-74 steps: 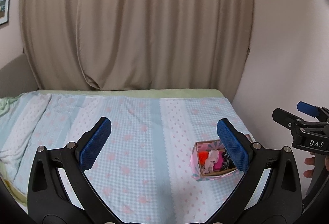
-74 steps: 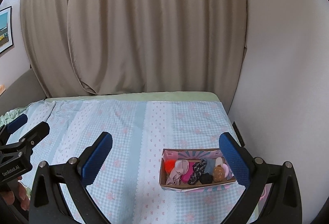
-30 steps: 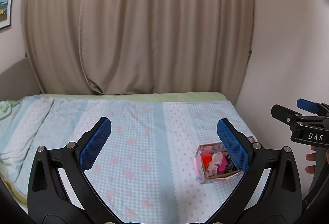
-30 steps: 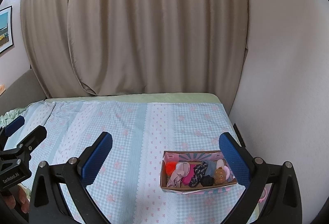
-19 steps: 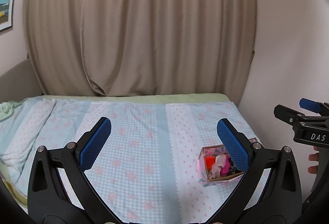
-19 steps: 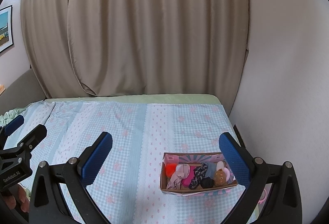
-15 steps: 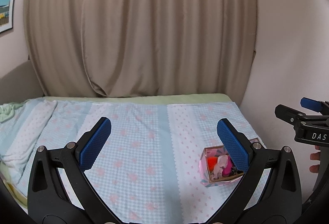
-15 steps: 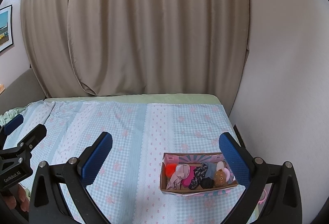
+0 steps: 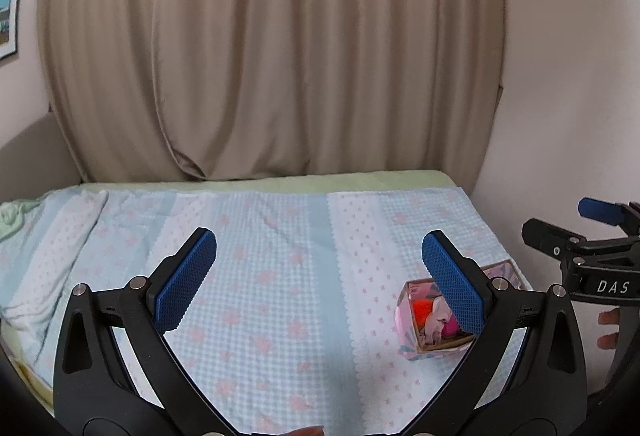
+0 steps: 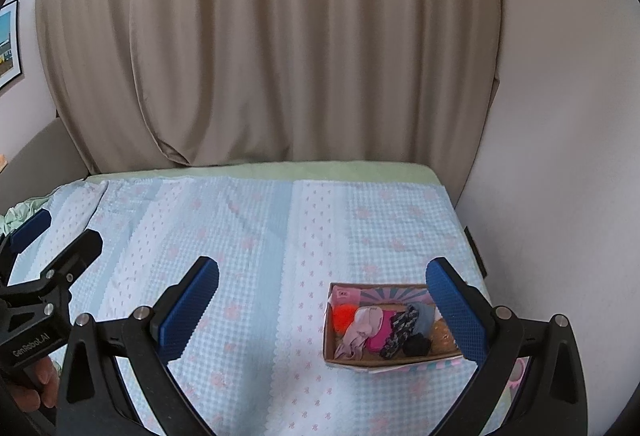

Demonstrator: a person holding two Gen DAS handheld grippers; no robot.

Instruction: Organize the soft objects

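Note:
A small pink patterned cardboard box (image 10: 404, 361) sits on the bed near its right edge. It holds several soft items: an orange pompom (image 10: 344, 316), a pale sock (image 10: 362, 328), a pink cloth (image 10: 382, 332), a dark patterned piece (image 10: 402, 328) and a black piece (image 10: 416, 346). The same box (image 9: 408, 332) shows in the left wrist view, partly behind my right-hand finger. My right gripper (image 10: 322, 306) hangs open above and before the box, empty. My left gripper (image 9: 320, 276) is open and empty over the bedspread to the left of the box.
The bed is covered by a light blue spread with pink flowers (image 10: 240, 236). Beige curtains (image 10: 300, 56) hang behind it and a white wall (image 10: 560, 196) runs along its right side. A framed picture (image 10: 8, 44) hangs at far left. A hand (image 9: 608, 328) holds the right gripper.
Both grippers have drawn back and risen slightly, so the box looks smaller and lower in each view. Both stayed open and empty; the box's contents have not moved.

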